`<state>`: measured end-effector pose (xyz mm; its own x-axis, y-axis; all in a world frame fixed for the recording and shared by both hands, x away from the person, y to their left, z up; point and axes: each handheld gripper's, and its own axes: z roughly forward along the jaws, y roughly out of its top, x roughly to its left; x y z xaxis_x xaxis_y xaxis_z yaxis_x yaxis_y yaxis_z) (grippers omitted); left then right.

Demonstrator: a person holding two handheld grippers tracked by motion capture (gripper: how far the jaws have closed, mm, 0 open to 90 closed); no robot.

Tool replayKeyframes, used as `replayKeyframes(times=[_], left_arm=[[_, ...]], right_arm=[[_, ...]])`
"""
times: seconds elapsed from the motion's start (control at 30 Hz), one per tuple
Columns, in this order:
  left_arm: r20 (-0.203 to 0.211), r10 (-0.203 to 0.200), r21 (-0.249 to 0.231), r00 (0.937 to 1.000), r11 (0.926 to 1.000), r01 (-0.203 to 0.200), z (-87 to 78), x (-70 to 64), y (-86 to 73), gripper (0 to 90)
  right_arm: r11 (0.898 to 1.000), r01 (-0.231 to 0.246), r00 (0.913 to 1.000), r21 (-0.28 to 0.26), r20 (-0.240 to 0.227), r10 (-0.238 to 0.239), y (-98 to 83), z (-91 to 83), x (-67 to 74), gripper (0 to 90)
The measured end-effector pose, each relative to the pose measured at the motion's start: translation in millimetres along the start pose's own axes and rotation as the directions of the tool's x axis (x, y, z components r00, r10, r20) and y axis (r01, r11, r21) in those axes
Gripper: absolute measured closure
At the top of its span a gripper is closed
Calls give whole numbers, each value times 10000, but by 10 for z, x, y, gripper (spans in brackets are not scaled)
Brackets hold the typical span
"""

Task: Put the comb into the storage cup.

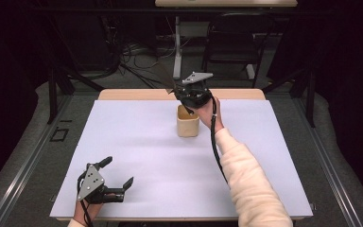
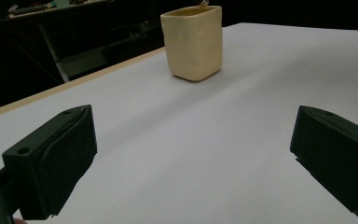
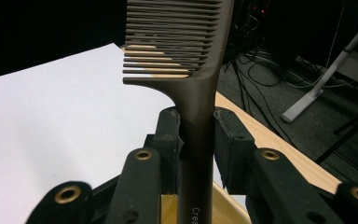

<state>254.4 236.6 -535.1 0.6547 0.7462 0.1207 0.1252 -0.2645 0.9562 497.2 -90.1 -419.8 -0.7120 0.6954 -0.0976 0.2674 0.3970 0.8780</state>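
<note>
A beige cup (image 1: pixel 188 124) (image 2: pixel 193 42) stands upright on the white table sheet (image 1: pixel 142 156), right of centre toward the far edge. My right gripper (image 1: pixel 178 92) (image 3: pixel 196 140) hovers just above the cup, shut on the handle of a dark brown comb (image 1: pixel 163 75) (image 3: pixel 205 70). The comb's teeth point up and to the far left. Its handle runs down to the cup's opening, and the cup's rim (image 3: pixel 226 205) shows just below the jaws. My left gripper (image 1: pixel 119 171) (image 2: pixel 193 154) rests near the front left corner, open and with nothing in it, facing the cup.
The wooden table edge (image 1: pixel 137 94) shows beyond the white sheet. Behind the table stand a black folding chair (image 1: pixel 236 42) and a white desk leg (image 1: pixel 177 47), with cables on the floor. Bare sheet lies between my left gripper and the cup.
</note>
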Motion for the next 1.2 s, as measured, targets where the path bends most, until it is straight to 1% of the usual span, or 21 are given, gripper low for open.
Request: replayKeyframes(times=[0.1, 0.3, 0.4, 0.47, 0.57, 0.67, 1.2], left_arm=[[13, 4, 4, 10000, 10000, -4, 0, 5, -1, 3], [-16, -73, -8, 10000, 10000, 73, 0, 10, -3, 3], [-9, -52, -36, 10000, 10000, 52, -4, 13, -1, 3], [-4, -39, -41, 10000, 10000, 39, -7, 15, -1, 3], [-48, -132, -88, 9999, 9999, 131, -13, 13, -2, 2], [-5, -47, -64, 10000, 10000, 47, -9, 9, 2, 2], [-5, -58, -42, 10000, 10000, 58, -6, 0, 2, 2]], right_arm=[[10000, 32, 10000, 26, -29, -32, -24, 11, -1, 722], [10000, -53, 10000, 26, -25, 54, -58, 31, -17, 722], [9999, -43, 9999, 149, -104, 44, -79, 50, -11, 722], [9999, -65, 9999, 155, -137, 67, -91, 58, -1, 722], [10000, -16, 9998, 54, -210, 17, -103, 45, 36, 722], [9999, 71, 9997, 82, -227, -69, -113, 48, 52, 722], [9998, 88, 9997, 181, -230, -84, -176, 38, 23, 722]])
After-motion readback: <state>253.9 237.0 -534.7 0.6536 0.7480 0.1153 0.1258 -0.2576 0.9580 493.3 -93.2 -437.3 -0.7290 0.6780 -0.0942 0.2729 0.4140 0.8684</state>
